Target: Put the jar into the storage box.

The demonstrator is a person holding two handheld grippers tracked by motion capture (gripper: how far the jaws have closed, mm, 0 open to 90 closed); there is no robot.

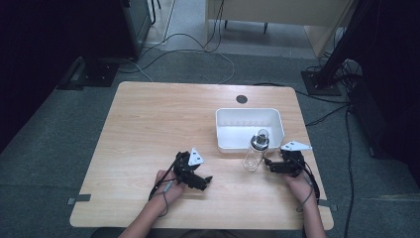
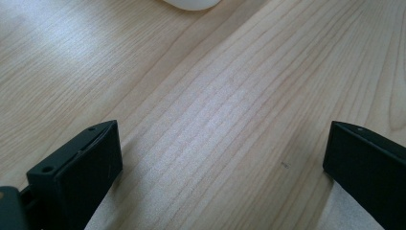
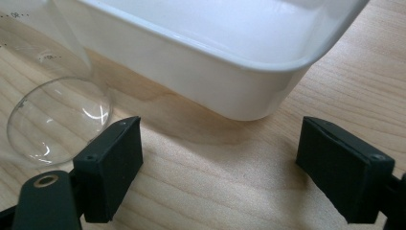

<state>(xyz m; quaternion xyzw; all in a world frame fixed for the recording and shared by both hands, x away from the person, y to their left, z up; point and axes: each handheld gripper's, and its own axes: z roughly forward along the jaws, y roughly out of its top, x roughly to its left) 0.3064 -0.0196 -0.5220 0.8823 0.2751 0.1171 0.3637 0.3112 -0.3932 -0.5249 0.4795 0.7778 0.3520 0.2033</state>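
Note:
A clear plastic bottle [image 1: 254, 151] with a dark cap stands upright on the wooden table, just in front of a white tub [image 1: 247, 128]. My right gripper [image 1: 270, 166] rests on the table right beside the bottle, jaws open, nothing between them. In the right gripper view the bottle's round base [image 3: 57, 120] sits just left of my left jaw, and the tub's corner [image 3: 249, 91] is straight ahead of my right gripper [image 3: 220, 163]. My left gripper [image 1: 207, 182] lies near the front middle of the table, open over bare wood [image 2: 220, 143].
A small black disc [image 1: 241, 99] is set in the table [image 1: 148, 129] behind the tub. Cables run over the grey floor beyond the far edge. The table's left half is bare wood.

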